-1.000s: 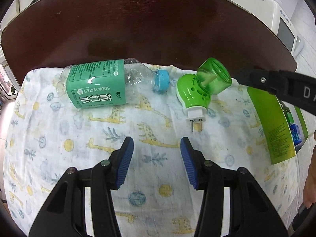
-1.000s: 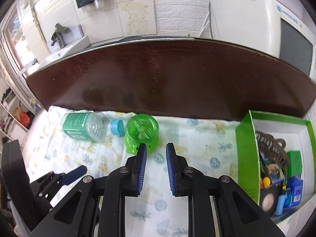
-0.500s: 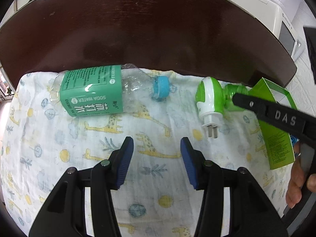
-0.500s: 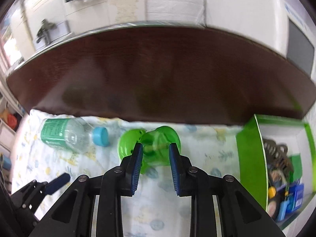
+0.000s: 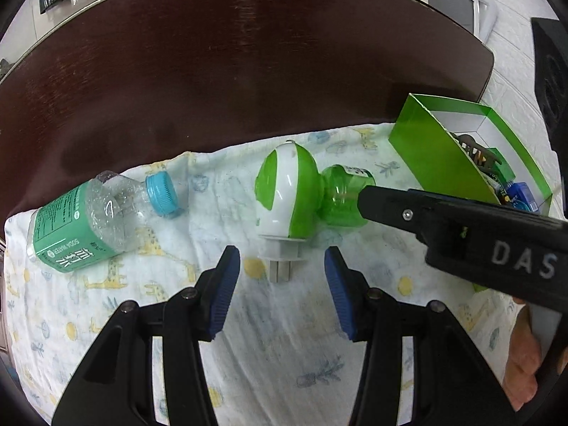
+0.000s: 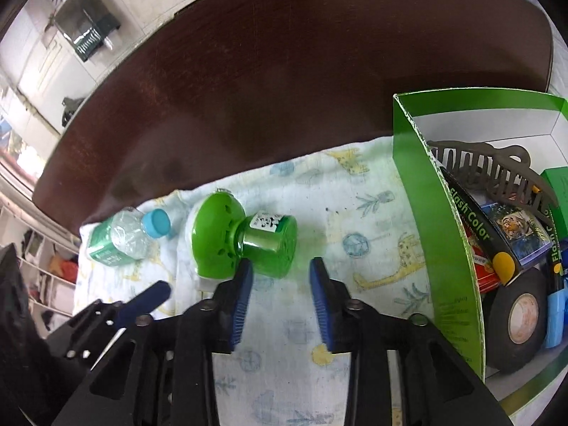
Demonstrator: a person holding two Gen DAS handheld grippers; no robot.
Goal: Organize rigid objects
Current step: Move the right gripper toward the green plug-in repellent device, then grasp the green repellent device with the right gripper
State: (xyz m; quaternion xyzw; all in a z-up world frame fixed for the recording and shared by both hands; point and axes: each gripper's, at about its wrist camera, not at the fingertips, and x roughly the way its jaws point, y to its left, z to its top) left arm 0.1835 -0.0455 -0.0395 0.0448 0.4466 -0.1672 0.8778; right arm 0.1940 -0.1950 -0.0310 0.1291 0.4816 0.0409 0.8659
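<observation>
A green and white plug-in mosquito repeller (image 5: 287, 198) with a green liquid bottle (image 6: 269, 248) lies on its side on the giraffe-print cloth (image 5: 277, 340). My left gripper (image 5: 282, 284) is open, just in front of its plug prongs. My right gripper (image 6: 280, 298) is open, its left finger (image 6: 241, 294) next to the repeller's bottle; in the left wrist view its finger (image 5: 440, 213) reaches in from the right against the bottle. A crushed soda water bottle (image 5: 96, 220) with a blue cap lies at the left.
A green cardboard box (image 6: 436, 234) at the right holds a brown hair claw (image 6: 490, 174), a tape roll (image 6: 522, 323), a Flash Color pack and other items. The dark wooden table (image 5: 248, 71) lies beyond the cloth. A white appliance stands at the far right.
The right gripper has opened wider and sits lower beside the repeller's bottle. The repeller now lies on its side, bottle pointing right. The left gripper has moved right, toward the repeller's plug.
</observation>
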